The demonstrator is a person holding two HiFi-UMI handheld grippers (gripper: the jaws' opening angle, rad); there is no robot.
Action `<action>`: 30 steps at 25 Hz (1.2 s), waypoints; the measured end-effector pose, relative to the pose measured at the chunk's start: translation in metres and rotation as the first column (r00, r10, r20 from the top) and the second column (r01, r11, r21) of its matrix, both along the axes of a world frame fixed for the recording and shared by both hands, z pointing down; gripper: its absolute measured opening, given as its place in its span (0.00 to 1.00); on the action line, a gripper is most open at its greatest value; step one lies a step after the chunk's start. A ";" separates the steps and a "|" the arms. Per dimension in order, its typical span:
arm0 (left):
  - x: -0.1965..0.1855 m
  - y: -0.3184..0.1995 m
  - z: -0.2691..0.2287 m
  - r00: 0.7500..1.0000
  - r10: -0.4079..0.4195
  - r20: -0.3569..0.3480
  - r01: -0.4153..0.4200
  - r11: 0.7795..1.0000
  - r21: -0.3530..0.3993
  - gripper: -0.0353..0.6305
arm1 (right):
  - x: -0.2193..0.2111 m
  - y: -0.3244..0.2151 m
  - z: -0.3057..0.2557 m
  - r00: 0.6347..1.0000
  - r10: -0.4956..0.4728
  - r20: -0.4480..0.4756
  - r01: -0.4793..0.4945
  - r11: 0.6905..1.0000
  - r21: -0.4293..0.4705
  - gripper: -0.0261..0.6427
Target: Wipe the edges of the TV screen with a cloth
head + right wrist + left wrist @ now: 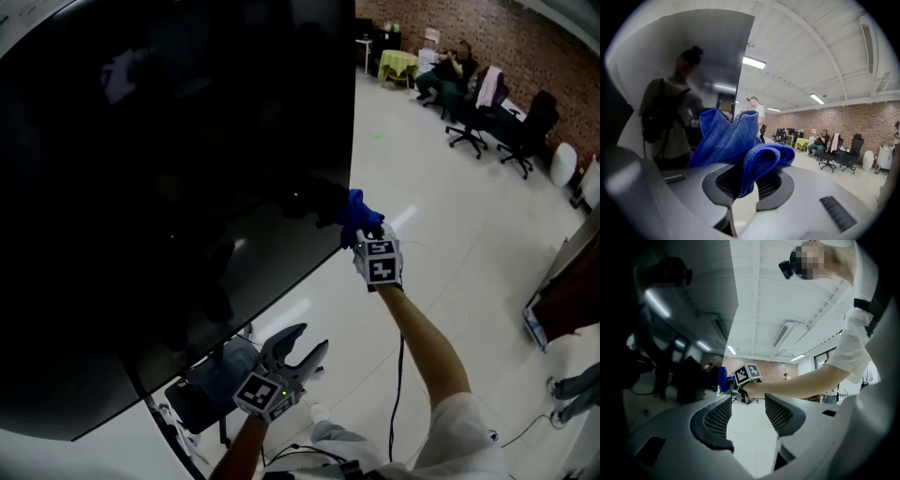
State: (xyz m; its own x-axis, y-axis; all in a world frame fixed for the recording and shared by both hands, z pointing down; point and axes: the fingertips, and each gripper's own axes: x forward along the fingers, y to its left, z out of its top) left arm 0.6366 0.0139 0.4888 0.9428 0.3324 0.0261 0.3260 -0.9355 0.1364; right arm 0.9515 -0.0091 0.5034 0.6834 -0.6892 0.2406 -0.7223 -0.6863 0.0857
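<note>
Two jaws of your right gripper [746, 183] are clamped tight on a bunched blue cloth [729, 140], whose thick folds spill up and over them. In the head view that cloth meets the right-hand edge of the TV screen [169, 187], close to its lower corner. The gripper's marker cube [380, 262] is just behind it, and your bare forearm stretches up from the bottom of the frame. The dark glass fills most of the left side and, in the right gripper view, mirrors a standing figure.

Your left gripper [306, 345] hangs low, beneath the screen's bottom edge and well apart from the cloth. Its jaws stand apart with nothing between them. The left gripper view looks through the gap at the pale floor [441, 216] and at your right arm beyond.

Under the screen, just beside the left gripper, sits the dark base of a stand [211, 384]. Farther out across the glossy floor, black office chairs [473, 127] line a brick wall [487, 28]. A seated person [448, 73] is beside them, and a small table [398, 64] with a yellow-green cover stands near.
</note>
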 end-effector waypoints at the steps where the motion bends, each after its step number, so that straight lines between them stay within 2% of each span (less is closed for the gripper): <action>1: 0.000 -0.001 0.003 1.000 -0.009 0.004 0.009 1.000 -0.008 0.37 | 0.001 0.001 0.017 0.999 0.012 0.036 -0.011 1.000 -0.004 0.15; 6: -0.014 -0.021 0.036 0.999 -0.033 0.020 0.033 0.999 0.027 0.37 | 0.005 0.001 0.095 0.979 0.059 0.194 -0.051 0.998 -0.046 0.15; 10: -0.021 -0.026 0.026 0.996 -0.054 0.073 0.057 0.998 -0.032 0.37 | -0.001 0.001 0.144 0.957 0.122 0.263 -0.102 0.991 -0.087 0.15; 13: -0.022 -0.029 0.021 0.993 -0.069 0.092 0.073 0.996 -0.042 0.37 | -0.009 0.008 0.166 0.909 0.182 0.376 -0.161 0.983 -0.087 0.14; 15: -0.025 -0.031 0.019 0.992 -0.081 0.098 0.086 0.996 -0.041 0.37 | -0.016 0.009 0.184 0.882 0.184 0.435 -0.169 0.983 -0.074 0.14; 21: -0.047 -0.044 0.029 0.989 -0.133 0.071 0.133 0.991 0.012 0.37 | -0.054 -0.006 0.179 0.894 0.125 0.431 -0.106 0.992 -0.067 0.14; 27: -0.087 -0.062 0.017 0.980 -0.175 0.096 0.179 0.983 -0.037 0.37 | -0.125 -0.040 0.181 0.920 0.019 0.391 0.011 0.997 -0.075 0.14; 30: -0.106 -0.081 0.032 0.974 -0.214 0.071 0.214 0.977 -0.003 0.37 | -0.158 -0.061 0.183 0.920 -0.035 0.389 0.074 0.994 -0.086 0.14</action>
State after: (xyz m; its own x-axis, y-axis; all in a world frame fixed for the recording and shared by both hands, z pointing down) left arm 0.5310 -0.0672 0.5212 0.9880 0.1237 0.0923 0.1076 -0.9809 0.1621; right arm 0.7931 -0.0697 0.6860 0.4860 -0.6827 0.5457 -0.7482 -0.6477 -0.1439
